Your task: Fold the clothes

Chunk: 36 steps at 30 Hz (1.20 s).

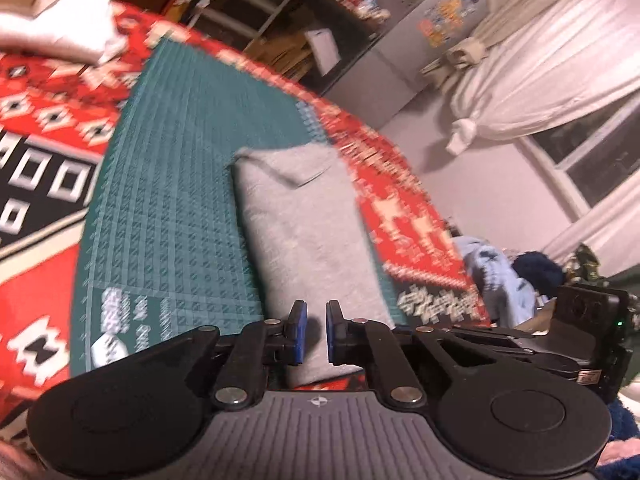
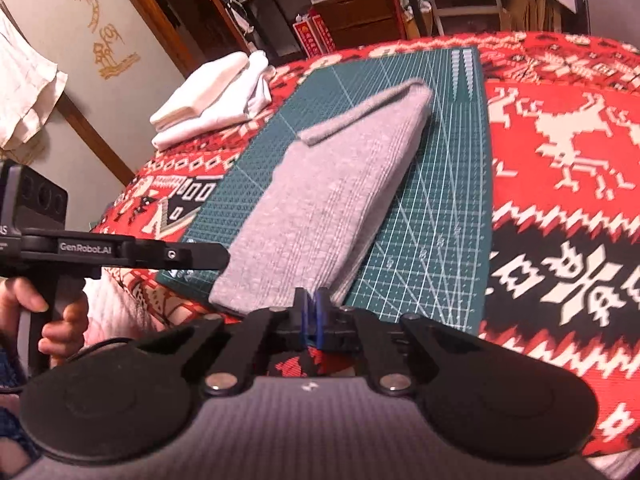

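Note:
A grey knit garment [image 1: 304, 232] [image 2: 332, 200] lies folded into a long narrow strip on the green cutting mat [image 1: 172, 200] [image 2: 432, 220]. My left gripper [image 1: 316, 332] hovers over the strip's near end, its blue pads a narrow gap apart with nothing between them. In the right wrist view the left gripper [image 2: 224, 256] is side-on at the strip's left edge, a hand [image 2: 60, 312] on its handle. My right gripper [image 2: 312, 312] is at the strip's near edge, pads almost touching, with no cloth visible between them.
The mat rests on a red, white and black patterned blanket [image 2: 560, 160]. A stack of folded white clothes [image 2: 208, 104] [image 1: 60, 20] sits at the blanket's far left. Light blue and dark clothes [image 1: 492, 272] lie beyond the blanket's right edge. Shelves and white curtains stand behind.

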Available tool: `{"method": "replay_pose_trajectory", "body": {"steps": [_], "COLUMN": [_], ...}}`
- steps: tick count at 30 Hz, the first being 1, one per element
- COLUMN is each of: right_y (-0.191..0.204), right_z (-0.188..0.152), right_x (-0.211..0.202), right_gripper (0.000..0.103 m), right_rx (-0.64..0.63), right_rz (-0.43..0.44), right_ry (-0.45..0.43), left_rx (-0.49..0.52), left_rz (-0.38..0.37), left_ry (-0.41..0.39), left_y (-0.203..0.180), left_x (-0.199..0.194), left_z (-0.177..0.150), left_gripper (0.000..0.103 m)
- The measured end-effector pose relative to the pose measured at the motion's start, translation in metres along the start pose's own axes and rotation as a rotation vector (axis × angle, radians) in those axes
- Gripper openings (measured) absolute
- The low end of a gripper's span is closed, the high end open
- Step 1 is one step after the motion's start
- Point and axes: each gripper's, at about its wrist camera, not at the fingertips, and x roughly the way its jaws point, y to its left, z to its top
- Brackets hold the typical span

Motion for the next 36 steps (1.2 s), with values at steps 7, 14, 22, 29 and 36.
{"method": "replay_pose_trajectory", "body": {"steps": [7,14,22,29,36], "right_y": [-0.009,-0.014,-0.001,0.02,0.031], "right_z": [-0.006,-0.007,0.01,0.039,0.059], "right_x": [0.01,0.003,-0.016,-0.017,0.019], "right_gripper": [0.004,0.004,0.009,0.009,0.009], "right_rx": [0.008,0.034,-0.032,-0.116,-0.178], "right_rz": [-0.03,-0.029,-0.066,-0.09,-0.111], "right_ry": [0.051,0.068,0.013,-0.045,-0.039], "left_rx": [0.073,0.06,0.057,0.076,0.049], "left_rz": [0.025,0.021,-0.003,0.057,0.078], "left_ry": [0.081,0.097,0.049,0.044,0.048], "left_y": [-0.001,-0.001,-0.016,-0.016,-0.003], "left_x": [0.022,0.013,0.001,0.02,0.026], "left_z": [-0.003,-0.012,0.007,0.019,0.008], "left_gripper": [0.003,0.003,0.003,0.003,0.004]}}
